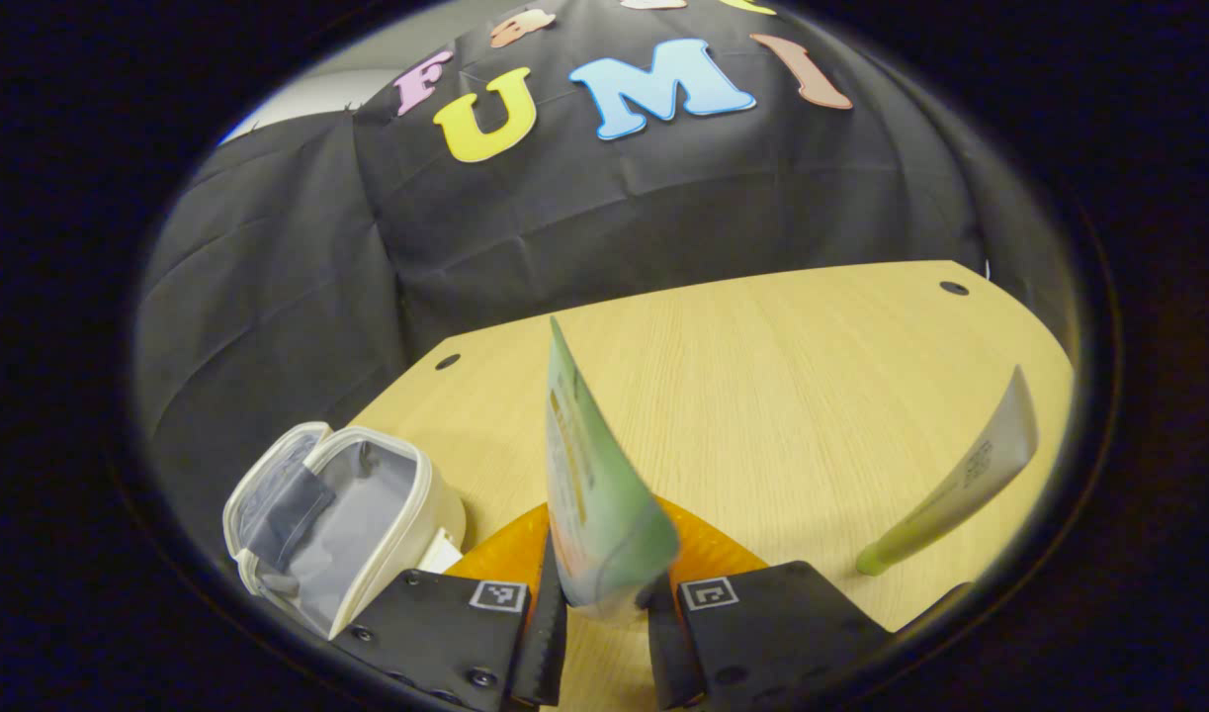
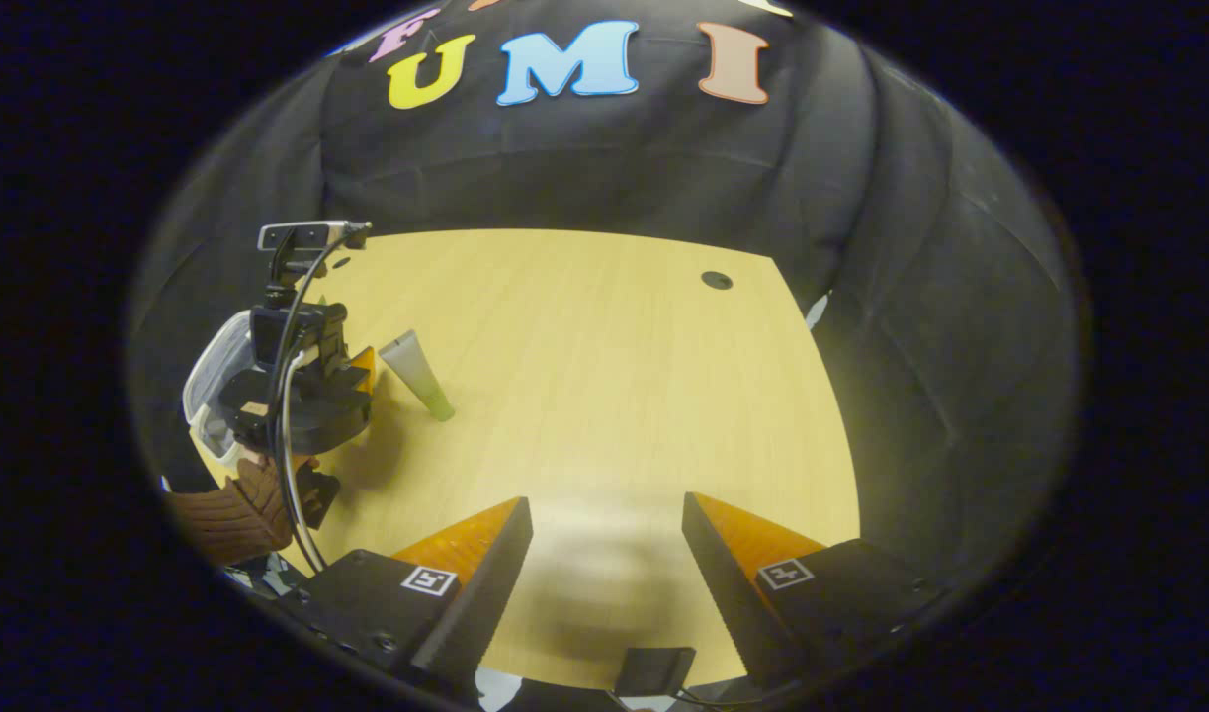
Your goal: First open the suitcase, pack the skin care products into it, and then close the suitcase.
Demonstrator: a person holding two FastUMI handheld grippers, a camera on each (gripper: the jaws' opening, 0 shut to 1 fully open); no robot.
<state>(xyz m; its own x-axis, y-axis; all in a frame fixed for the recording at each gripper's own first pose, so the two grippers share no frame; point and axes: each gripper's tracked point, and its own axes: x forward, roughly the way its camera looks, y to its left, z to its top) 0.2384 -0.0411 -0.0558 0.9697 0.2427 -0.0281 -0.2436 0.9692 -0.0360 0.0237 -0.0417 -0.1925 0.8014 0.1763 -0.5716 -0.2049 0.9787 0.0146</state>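
The left gripper [image 1: 604, 593] pinches a green tube [image 1: 594, 485] upright beside the open suitcase [image 1: 342, 519] at the counter's [image 1: 812, 396] left edge; pinched low, it could pivot or slip. The right gripper [image 2: 607, 564] hangs wide open, empty. A second tube [image 2: 418, 374] lies mid-counter.

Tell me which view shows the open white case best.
Left gripper view: the white case lies open beside the left gripper, its grey lining facing the camera. In the right gripper view the case is a sliver at the table's edge, mostly behind the left gripper.
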